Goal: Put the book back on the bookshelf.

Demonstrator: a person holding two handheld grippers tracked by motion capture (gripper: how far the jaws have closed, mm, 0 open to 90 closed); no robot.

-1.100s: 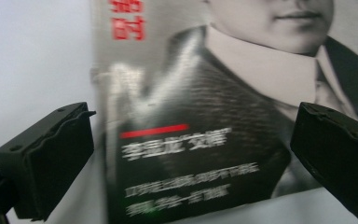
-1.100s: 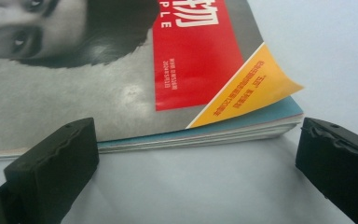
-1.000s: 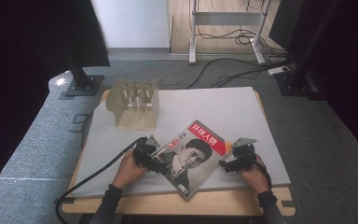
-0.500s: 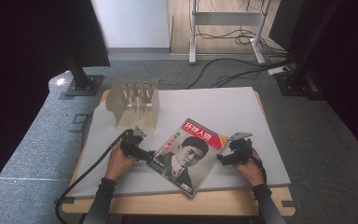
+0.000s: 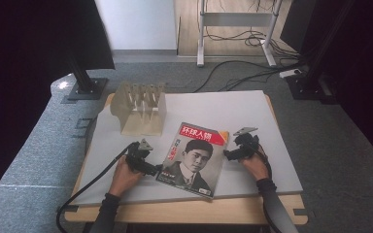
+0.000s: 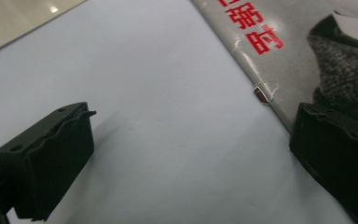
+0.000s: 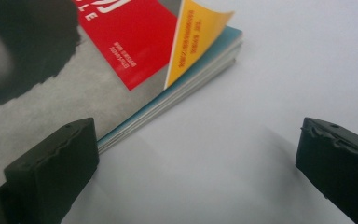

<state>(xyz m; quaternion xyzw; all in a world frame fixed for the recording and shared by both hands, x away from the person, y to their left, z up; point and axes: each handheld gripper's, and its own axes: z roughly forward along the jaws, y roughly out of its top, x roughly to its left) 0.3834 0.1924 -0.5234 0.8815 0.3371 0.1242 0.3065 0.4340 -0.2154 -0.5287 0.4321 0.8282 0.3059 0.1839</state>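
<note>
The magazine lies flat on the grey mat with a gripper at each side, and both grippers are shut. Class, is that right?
Not quite: both grippers are open. The left gripper and the right gripper views show jaws spread wide beside the magazine, gripping nothing. The rest holds.

High view: fixed above the person's side, facing forward and down over the whole grey-covered worktop [image 5: 252,111]. Both gripper views sit low and close, skimming it. All three share the glossy portrait-cover magazine [image 5: 194,158] [image 6: 303,51] [image 7: 102,60]: left gripper view at its spine edge, right at its page edge.

Left claw [image 6: 186,158] spread wide, magazine [image 6: 307,51] spine under one jaw, grey mat [image 6: 158,93]
</note>
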